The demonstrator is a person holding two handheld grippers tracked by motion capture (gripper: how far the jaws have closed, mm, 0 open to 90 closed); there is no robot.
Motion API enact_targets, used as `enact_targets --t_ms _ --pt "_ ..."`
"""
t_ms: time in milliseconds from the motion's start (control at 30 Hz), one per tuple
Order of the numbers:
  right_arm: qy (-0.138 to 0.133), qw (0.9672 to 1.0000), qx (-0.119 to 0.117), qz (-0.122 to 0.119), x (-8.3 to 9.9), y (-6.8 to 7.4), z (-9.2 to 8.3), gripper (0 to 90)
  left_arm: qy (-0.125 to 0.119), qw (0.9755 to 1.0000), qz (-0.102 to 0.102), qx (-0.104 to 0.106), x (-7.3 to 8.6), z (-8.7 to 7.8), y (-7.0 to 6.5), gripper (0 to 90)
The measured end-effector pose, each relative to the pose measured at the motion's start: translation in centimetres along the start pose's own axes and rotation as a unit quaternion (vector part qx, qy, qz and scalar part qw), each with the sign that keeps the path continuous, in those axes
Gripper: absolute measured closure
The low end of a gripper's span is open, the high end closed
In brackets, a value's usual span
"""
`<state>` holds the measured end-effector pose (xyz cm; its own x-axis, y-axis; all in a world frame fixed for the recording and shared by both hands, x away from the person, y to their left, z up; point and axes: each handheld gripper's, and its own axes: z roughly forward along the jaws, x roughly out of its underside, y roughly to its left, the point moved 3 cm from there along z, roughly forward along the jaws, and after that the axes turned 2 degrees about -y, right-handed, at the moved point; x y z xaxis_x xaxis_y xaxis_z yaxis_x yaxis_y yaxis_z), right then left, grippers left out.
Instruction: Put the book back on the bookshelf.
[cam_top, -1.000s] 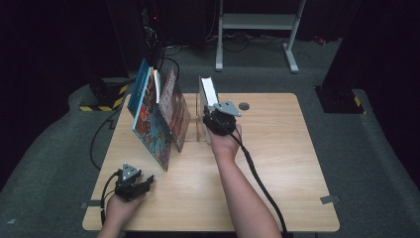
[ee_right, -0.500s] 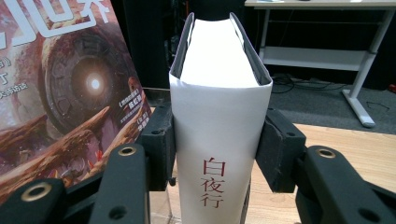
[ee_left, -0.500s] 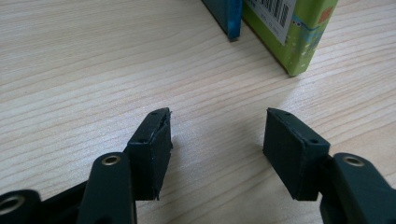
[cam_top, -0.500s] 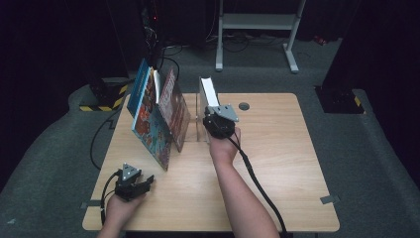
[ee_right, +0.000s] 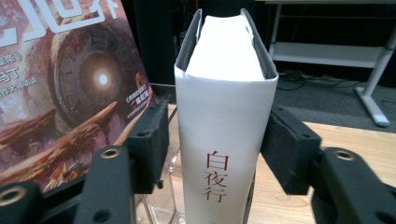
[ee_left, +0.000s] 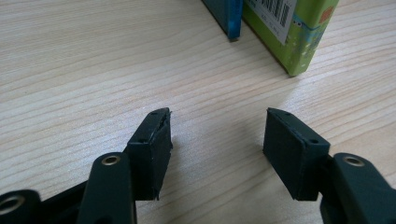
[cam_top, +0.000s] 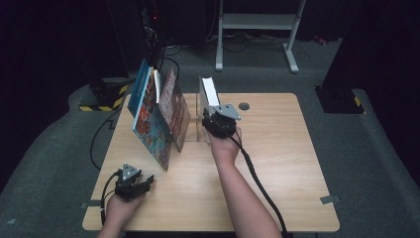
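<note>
Two jaws of the right gripper [ee_right: 217, 140], just opening, flank the upright white-jacketed book [ee_right: 224, 140]; left gripper [ee_left: 217, 154] gapes empty over the wooden counter [ee_left: 93, 70].

White book [ee_right: 224, 140] with red characters down the spine, pale page edges on top. Rust-brown cover [ee_right: 60, 93] with a glowing disc and white letters. Blue and red patterned cover [cam_top: 148, 126]. Lime-green book [ee_left: 299, 32] with a white barcode label. Black tongs [ee_right: 219, 144]. Light wood-grain desk [cam_top: 277, 148].
</note>
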<state>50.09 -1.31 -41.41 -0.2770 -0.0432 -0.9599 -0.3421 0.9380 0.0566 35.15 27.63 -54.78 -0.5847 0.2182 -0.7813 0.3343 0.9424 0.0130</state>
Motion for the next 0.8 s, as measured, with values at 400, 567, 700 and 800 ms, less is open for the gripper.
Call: enact_targets --t_ms 400,567,700,800 --pt "0.008 0.9996 -0.025 -0.004 0.7 -0.4 -0.4 33.1 0.001 1.0 0.0 0.002 0.0 0.0 0.0 41.2" --pt "0.013 0.9995 -0.029 -0.008 1.2 -0.5 -0.9 32.0 0.0 1.0 0.001 0.004 0.0 0.0 0.0 40.4" --pt "0.016 0.9993 -0.033 -0.012 1.7 -0.5 -1.4 31.8 0.0 1.0 0.002 0.004 0.0 0.1 0.0 39.9" --pt "0.018 0.9991 -0.036 -0.014 2.2 -0.5 -1.8 31.6 0.0 1.0 0.002 0.003 0.0 0.1 0.0 39.7"
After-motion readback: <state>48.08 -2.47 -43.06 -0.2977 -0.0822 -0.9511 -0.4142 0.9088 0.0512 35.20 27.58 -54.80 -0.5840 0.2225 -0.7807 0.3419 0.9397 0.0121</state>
